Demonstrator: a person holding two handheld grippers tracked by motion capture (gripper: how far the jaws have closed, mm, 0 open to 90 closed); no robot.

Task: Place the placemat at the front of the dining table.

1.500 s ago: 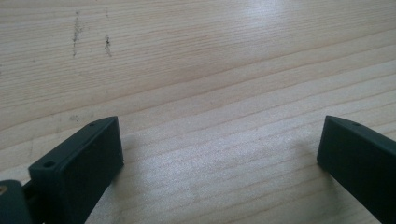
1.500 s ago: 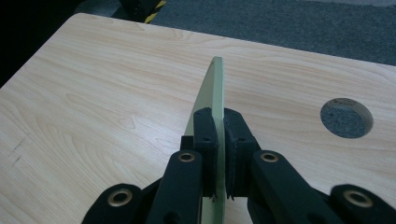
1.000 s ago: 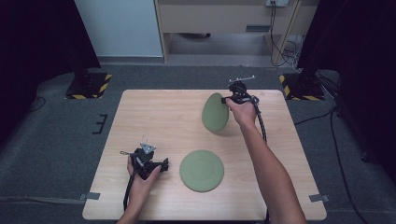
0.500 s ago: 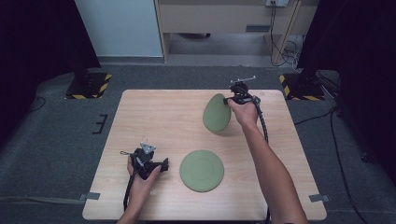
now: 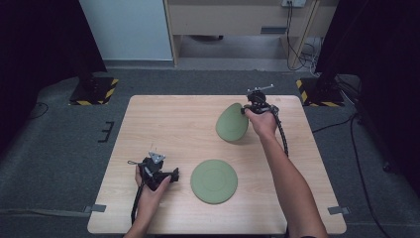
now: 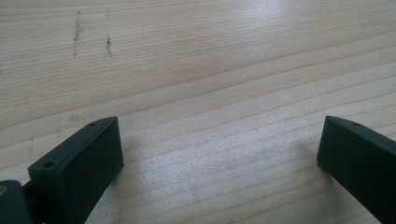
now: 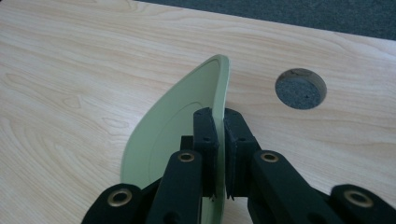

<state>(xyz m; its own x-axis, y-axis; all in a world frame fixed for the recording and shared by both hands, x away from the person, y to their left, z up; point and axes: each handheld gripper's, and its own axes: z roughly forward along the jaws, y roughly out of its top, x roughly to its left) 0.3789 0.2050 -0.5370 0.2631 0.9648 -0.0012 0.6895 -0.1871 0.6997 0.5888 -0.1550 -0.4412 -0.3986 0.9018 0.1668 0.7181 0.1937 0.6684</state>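
A green plate (image 5: 232, 123) is held tilted on its edge over the far right of the wooden table (image 5: 173, 124), with my right gripper (image 5: 246, 111) shut on its rim. The right gripper view has the plate (image 7: 173, 135) pinched between the two black jaws of my right gripper (image 7: 219, 128). A second green plate (image 5: 214, 180) lies flat near the table's front middle. To its left my left gripper (image 5: 174, 174) rests low over the wood. In the left gripper view, that left gripper (image 6: 219, 144) stands open with only bare table between its jaws.
A round cable hole (image 7: 300, 88) sits in the tabletop just beyond the held plate. Grey carpet surrounds the table. Black stands with yellow-striped bases (image 5: 93, 90) flank the far corners, and a wooden cabinet (image 5: 237, 20) stands behind.
The tilted plate in my right gripper has shifted very slightly. My left gripper has stayed where it was.
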